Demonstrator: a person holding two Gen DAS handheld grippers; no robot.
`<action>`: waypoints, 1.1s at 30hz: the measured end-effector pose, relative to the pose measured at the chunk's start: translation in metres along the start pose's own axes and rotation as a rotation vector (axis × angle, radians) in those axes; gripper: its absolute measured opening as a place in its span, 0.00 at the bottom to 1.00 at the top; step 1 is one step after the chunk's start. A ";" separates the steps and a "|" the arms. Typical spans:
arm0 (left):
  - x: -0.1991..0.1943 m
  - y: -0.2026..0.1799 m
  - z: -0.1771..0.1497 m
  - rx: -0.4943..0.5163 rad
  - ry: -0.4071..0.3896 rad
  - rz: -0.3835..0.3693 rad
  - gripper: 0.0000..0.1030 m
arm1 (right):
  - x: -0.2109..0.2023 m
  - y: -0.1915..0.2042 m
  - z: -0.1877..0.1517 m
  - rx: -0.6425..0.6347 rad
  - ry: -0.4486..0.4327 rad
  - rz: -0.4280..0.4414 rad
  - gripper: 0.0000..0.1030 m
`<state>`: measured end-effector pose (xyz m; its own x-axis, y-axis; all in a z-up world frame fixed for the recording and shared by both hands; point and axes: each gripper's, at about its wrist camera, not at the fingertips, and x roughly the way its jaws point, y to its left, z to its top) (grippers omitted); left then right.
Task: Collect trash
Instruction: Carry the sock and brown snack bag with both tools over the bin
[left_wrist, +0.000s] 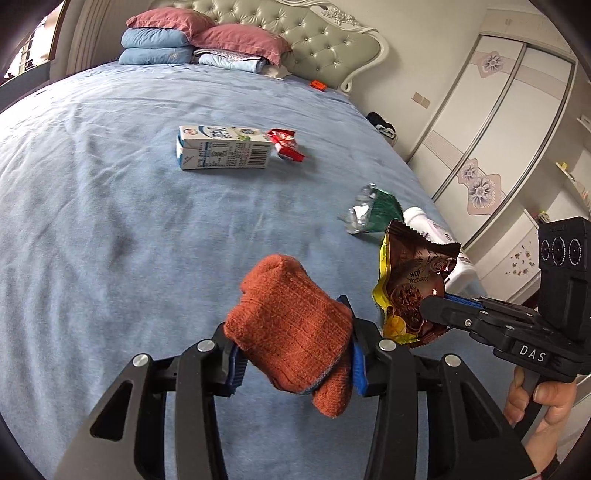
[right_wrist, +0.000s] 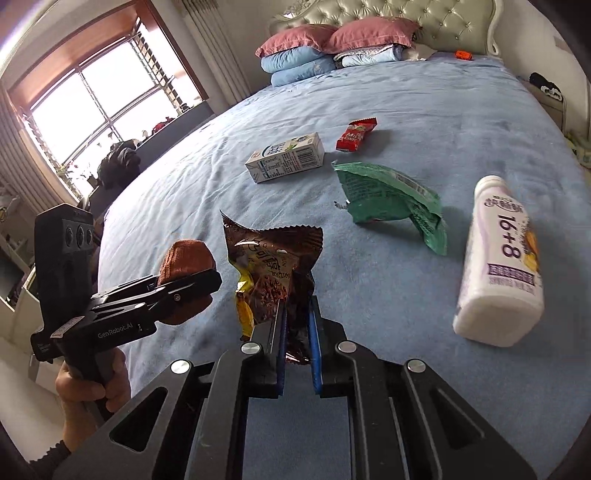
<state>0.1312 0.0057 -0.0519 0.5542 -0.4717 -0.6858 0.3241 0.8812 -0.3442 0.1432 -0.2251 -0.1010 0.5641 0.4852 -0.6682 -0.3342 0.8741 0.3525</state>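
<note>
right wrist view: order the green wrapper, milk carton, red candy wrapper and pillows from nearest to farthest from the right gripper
From the right gripper, which is holding the brown snack bag:
1. Green wrapper, just ahead, slightly right.
2. Milk carton, farther up the bed, near centre.
3. Red candy wrapper, just past the carton, to its right.
4. Pillows, stacked at the headboard.

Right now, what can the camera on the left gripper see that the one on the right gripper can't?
Only the left wrist view shows the wardrobe with flower panels. Only the right wrist view shows the window and the whole yogurt bottle. Both show the left gripper clamping the orange sock, the right gripper clamping the brown snack wrapper, and on the bed the milk carton, red wrapper and green wrapper.
</note>
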 end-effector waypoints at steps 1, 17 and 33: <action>0.000 -0.009 -0.002 0.009 0.004 -0.010 0.43 | -0.009 -0.004 -0.006 0.002 -0.007 -0.005 0.10; 0.052 -0.210 -0.040 0.294 0.170 -0.238 0.43 | -0.162 -0.126 -0.099 0.160 -0.141 -0.173 0.10; 0.155 -0.411 -0.084 0.531 0.388 -0.371 0.44 | -0.271 -0.263 -0.194 0.411 -0.196 -0.408 0.11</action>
<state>0.0194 -0.4271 -0.0708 0.0589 -0.6034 -0.7953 0.8170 0.4869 -0.3089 -0.0683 -0.5910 -0.1394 0.7263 0.0703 -0.6837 0.2352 0.9093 0.3433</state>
